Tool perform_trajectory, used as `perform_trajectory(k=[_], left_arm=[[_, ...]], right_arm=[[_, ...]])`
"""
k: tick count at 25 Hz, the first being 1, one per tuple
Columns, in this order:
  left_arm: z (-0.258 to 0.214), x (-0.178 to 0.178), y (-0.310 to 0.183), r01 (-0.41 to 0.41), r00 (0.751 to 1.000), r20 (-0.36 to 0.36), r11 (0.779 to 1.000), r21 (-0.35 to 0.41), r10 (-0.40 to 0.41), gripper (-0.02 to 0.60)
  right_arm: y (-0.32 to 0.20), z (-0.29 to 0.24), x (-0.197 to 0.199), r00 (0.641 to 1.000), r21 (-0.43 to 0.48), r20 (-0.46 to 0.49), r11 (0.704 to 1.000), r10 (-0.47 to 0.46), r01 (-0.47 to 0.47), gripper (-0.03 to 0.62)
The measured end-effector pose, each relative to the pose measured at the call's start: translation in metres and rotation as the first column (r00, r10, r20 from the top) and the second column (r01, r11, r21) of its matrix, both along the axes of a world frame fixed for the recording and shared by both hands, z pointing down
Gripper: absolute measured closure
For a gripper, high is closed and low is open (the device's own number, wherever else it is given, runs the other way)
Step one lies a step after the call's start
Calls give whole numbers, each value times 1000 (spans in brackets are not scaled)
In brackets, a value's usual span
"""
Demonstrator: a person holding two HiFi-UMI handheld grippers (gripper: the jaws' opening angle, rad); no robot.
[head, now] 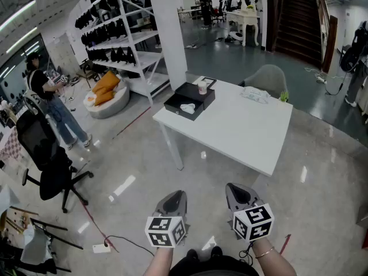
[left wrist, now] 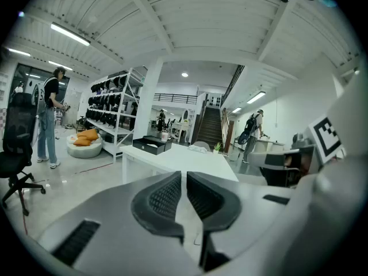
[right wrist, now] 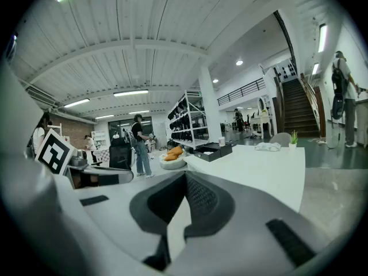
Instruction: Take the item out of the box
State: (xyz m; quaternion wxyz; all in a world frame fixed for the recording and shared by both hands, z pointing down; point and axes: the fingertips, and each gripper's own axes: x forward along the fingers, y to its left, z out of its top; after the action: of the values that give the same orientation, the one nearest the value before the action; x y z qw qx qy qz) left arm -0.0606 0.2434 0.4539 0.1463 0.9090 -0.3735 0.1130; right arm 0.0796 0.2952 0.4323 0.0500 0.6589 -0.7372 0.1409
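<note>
A black box [head: 190, 101] lies open on the far left corner of the white table [head: 241, 134]. A white item [head: 187, 108] rests inside it, and a small cup [head: 202, 87] stands on its back part. Both grippers hang over the floor, well short of the table's near edge. My left gripper [head: 177, 195] has its jaws together with nothing between them; in the left gripper view the box [left wrist: 148, 145] is far ahead of the left gripper [left wrist: 184, 180]. My right gripper [head: 234, 187] is shut and empty too, and the right gripper view shows the box [right wrist: 214, 150] beyond the right gripper [right wrist: 185, 180].
A crumpled white cloth [head: 255, 94], a small plant [head: 283, 97] and a grey chair [head: 266, 78] are at the table's far side. A black office chair [head: 49, 160], a person [head: 49, 99], a shelf rack [head: 123, 39] and a pillar [head: 169, 27] are to the left. A cable and plug [head: 102, 248] lie on the floor.
</note>
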Motion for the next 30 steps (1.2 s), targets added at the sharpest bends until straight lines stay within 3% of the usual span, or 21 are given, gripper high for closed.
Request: perform_trajectory(k=[20, 30], left_arm=[[3, 13, 17, 36, 999, 2, 999, -1, -36, 551], [15, 18, 7, 42, 999, 28, 999, -18, -41, 551]], right_arm=[[17, 12, 16, 999, -8, 41, 1000, -29, 29, 591], [3, 29, 13, 992, -42, 104, 996, -78, 82, 466]])
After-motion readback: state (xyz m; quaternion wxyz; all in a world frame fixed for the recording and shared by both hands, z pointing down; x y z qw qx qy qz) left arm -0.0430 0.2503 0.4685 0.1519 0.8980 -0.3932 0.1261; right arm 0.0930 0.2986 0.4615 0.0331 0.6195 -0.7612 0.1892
